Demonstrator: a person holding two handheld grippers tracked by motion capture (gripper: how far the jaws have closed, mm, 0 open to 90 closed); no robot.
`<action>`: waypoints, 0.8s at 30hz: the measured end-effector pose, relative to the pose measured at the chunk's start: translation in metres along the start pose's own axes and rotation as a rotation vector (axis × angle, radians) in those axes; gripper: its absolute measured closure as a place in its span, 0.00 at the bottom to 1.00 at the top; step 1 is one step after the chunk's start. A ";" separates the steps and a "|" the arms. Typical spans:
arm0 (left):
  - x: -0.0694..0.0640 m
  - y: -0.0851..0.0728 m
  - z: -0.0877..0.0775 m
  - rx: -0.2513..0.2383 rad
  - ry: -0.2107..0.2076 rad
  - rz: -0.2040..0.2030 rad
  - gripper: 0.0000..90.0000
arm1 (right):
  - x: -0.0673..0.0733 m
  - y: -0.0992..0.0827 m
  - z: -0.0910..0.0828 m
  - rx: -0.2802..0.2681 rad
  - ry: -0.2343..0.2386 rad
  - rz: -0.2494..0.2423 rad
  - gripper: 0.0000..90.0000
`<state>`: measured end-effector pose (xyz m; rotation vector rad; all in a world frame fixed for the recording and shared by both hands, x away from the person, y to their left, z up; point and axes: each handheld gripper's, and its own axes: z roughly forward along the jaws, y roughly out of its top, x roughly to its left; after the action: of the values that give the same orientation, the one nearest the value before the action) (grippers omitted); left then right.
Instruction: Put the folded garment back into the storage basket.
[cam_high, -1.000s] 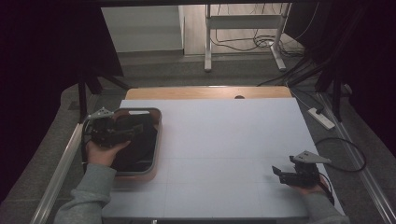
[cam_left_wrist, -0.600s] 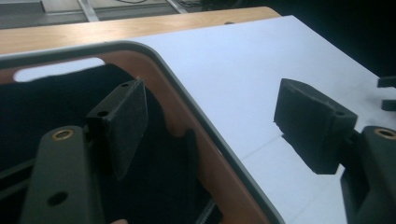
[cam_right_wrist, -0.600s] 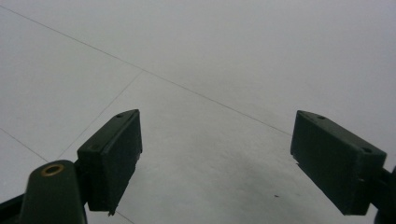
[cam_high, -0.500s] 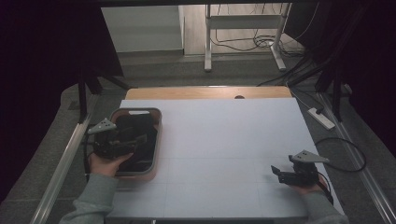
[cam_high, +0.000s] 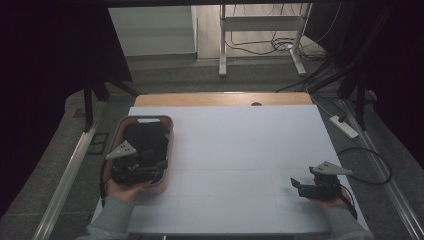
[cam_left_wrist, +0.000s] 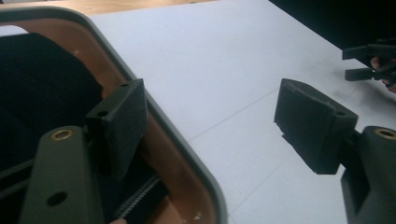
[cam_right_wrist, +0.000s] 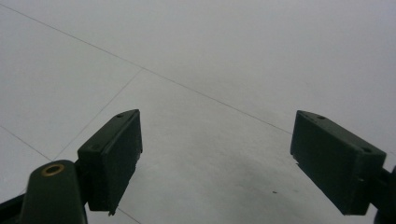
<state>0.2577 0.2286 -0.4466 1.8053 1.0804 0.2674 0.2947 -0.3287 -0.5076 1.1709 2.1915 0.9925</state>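
parted jaws over white table (cam_right_wrist: 224, 56)

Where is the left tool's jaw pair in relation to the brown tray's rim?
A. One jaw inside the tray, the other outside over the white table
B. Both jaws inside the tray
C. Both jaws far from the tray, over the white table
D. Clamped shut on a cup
A: in the left gripper view, the left tool stands open astride the tray rim, one jaw over the dark contents, the other above the white table.
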 end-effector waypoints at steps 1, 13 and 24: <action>-0.002 -0.001 0.001 0.003 -0.001 0.003 0.28 | 0.000 0.000 0.000 -0.001 0.000 0.000 0.19; -0.022 -0.013 0.008 0.003 -0.014 0.033 0.27 | 0.002 0.002 0.000 -0.011 0.014 -0.010 0.19; -0.023 -0.016 0.011 0.011 -0.022 0.030 0.27 | 0.004 0.003 -0.001 -0.027 0.026 -0.023 0.19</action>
<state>0.2423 0.2058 -0.4591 1.8318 1.0418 0.2595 0.2934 -0.3244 -0.5052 1.1238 2.1996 1.0298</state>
